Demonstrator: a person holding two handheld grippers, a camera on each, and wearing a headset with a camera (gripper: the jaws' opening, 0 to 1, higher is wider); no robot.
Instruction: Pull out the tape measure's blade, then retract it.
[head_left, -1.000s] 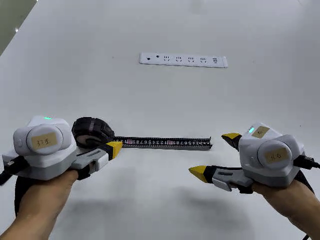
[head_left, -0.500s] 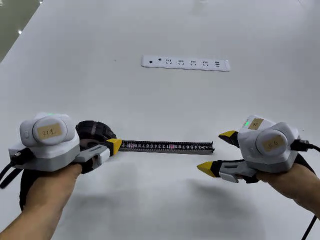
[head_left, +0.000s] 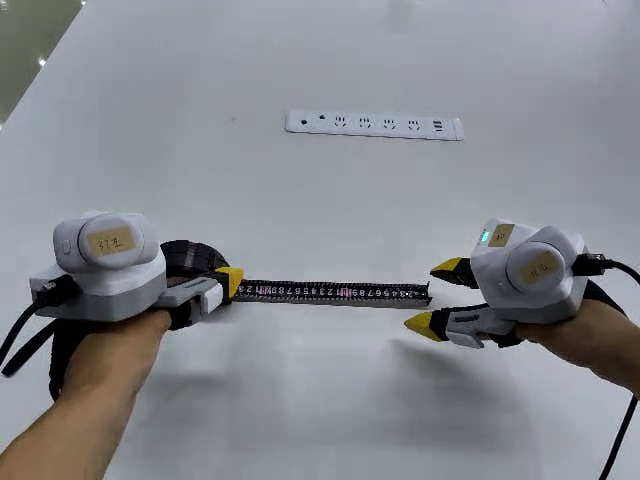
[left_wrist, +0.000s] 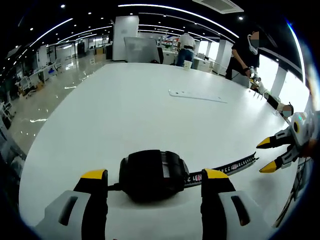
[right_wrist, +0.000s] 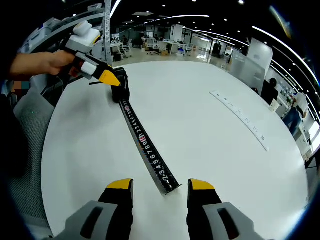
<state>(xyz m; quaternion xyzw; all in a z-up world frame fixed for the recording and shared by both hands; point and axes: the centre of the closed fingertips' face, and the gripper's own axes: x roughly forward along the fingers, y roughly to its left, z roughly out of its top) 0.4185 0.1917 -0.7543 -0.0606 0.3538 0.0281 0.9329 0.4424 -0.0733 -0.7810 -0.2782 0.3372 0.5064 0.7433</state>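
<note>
Half done, I judge: blade (head_left: 335, 292) lies drawn out across the worktop (head_left: 300, 200) from its case (head_left: 195, 262), left gripper (left_wrist: 150, 175) fingers spread astride the case, right gripper (right_wrist: 160, 185) fingers released about the blade tip; retraction remains.

White tabletop (head_left: 330, 400), plain and glossy. A black tape measure (head_left: 195, 258) sits on it at the near left. Its blade (head_left: 340, 292) is pulled out and lies flat on the surface with the printed numbers up, running right from the case to its free end hook. A white power strip (head_left: 375, 124) lies flat on the far side, well apart from the tape and roughly parallel to the blade.
</note>
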